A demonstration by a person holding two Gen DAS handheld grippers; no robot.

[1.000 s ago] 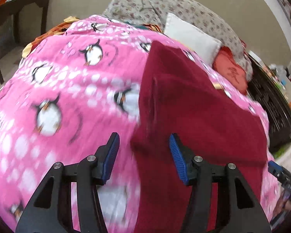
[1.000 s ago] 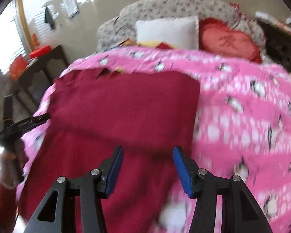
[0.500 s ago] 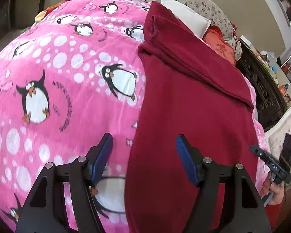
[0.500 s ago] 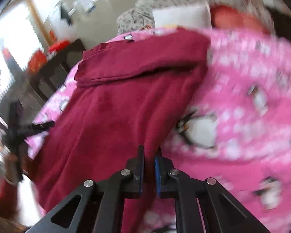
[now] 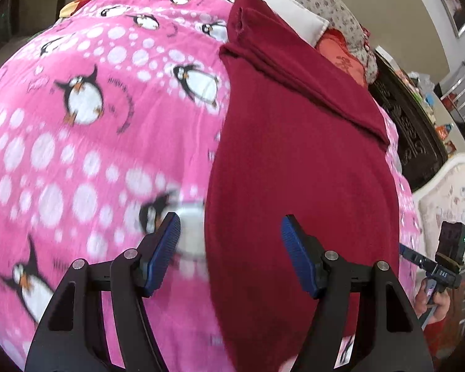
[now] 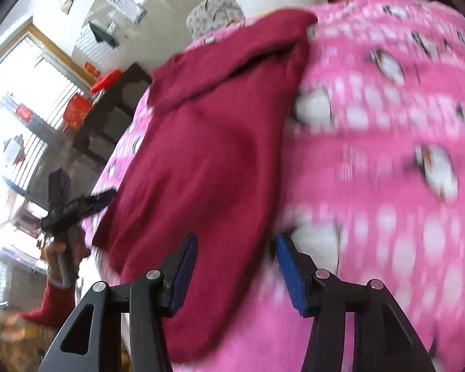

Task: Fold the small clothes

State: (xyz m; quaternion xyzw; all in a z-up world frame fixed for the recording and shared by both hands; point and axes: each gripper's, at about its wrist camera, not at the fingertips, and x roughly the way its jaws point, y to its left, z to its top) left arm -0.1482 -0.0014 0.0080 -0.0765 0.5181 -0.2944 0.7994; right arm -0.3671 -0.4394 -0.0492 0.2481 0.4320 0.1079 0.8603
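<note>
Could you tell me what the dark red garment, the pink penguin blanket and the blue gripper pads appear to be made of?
Dark red garment: soft knit or fleece, matte, slightly fuzzy edges. Pink penguin-print blanket: plush fleece by its look, with soft-edged print. Blue ribbed pads on the left gripper: probably rubber or soft plastic, finely grooved.

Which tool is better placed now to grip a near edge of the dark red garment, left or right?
Probably the right tool: it is open, with the dark red garment edge between its pads. The left tool, also open, straddles the other edge similarly.
</note>
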